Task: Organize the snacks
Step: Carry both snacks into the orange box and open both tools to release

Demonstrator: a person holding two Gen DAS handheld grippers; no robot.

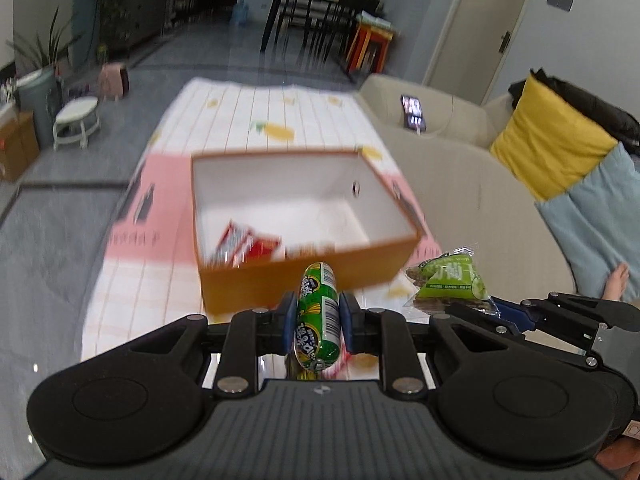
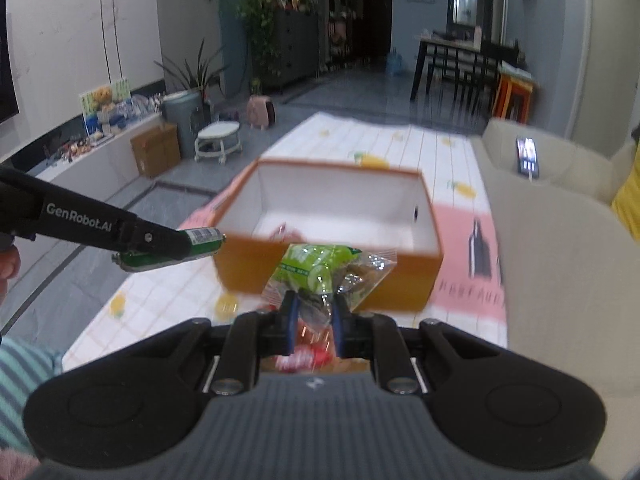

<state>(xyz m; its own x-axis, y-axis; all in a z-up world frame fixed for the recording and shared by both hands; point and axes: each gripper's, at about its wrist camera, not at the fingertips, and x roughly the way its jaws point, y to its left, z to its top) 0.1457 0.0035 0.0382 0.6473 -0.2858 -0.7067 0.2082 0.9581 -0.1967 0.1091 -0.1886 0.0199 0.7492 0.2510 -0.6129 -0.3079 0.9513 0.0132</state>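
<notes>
Green sausage stick [image 1: 317, 312] clamped in left gripper [image 1: 317, 320], green snack packet [image 2: 320, 276] pinched in right gripper [image 2: 314, 320], both lifted just short of orange box [image 1: 304, 280] ahead. Red packets [image 1: 248, 246] already inside; two held snacks left to drop in.

box [image 1: 304, 276]: 1 | green sausage stick [image 1: 318, 312]: 1 | green snack bag [image 2: 320, 268]: 1 | red packets in box [image 1: 248, 246]: blurred, uncountable
</notes>
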